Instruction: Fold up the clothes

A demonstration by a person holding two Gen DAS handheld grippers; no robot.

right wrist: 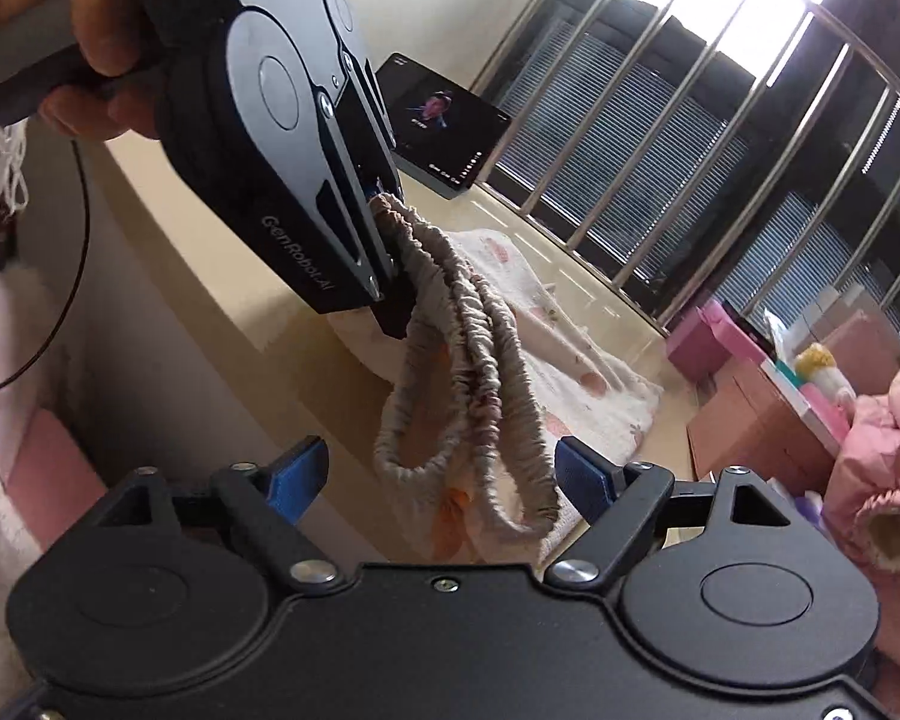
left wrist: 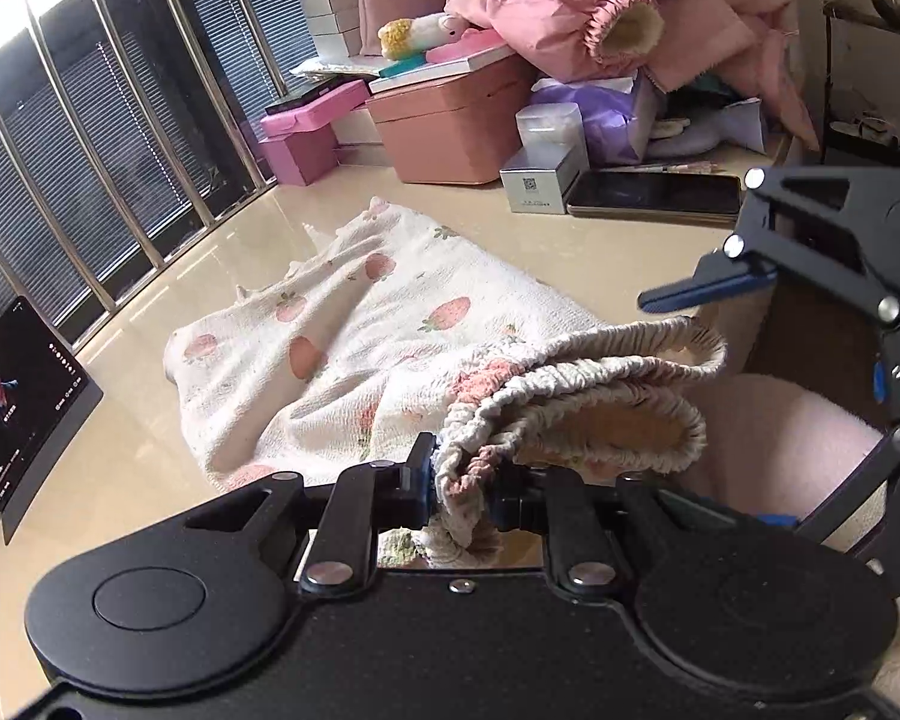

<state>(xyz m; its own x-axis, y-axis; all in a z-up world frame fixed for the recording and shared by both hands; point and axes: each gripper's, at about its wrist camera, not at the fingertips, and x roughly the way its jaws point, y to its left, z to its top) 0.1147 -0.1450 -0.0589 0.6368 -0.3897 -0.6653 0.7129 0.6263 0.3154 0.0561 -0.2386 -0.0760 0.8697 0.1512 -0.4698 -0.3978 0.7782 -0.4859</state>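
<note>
We hold the white strawberry-print terry-cloth pants point(left wrist: 354, 354) by their gathered elastic waistband point(left wrist: 576, 396), which is bunched and clamped between the fingers of our left gripper point(left wrist: 459, 495). The waistband end is lifted off the surface, while the legs of the pants trail away from the gripper and lie crumpled on the glossy cream-coloured tabletop point(left wrist: 150, 468).

Our right gripper point(right wrist: 444, 480) stands wide open, its blue-padded fingertips point(right wrist: 582, 477) spread on either side of the hanging loops of waistband point(right wrist: 468, 396), with the loops sagging down between them; the right pad sits just beside the cloth, and we cannot tell whether it touches. In the left wrist view that same gripper point(left wrist: 720, 282) hangs just above and to the right of the raised waistband.

Around the pants: a dark tablet with a lit screen point(left wrist: 21, 402) leans at the table's left edge, near the metal window bars point(left wrist: 120, 138). Beyond the pants stand a salmon-pink storage box point(left wrist: 456, 126), smaller pink boxes point(left wrist: 306, 138), a small white carton point(left wrist: 543, 177) and a black phone lying flat point(left wrist: 654, 195). A pile of pink padded clothing point(left wrist: 606, 6) sits on top of the clutter at the far side, well apart from the pants.
</note>
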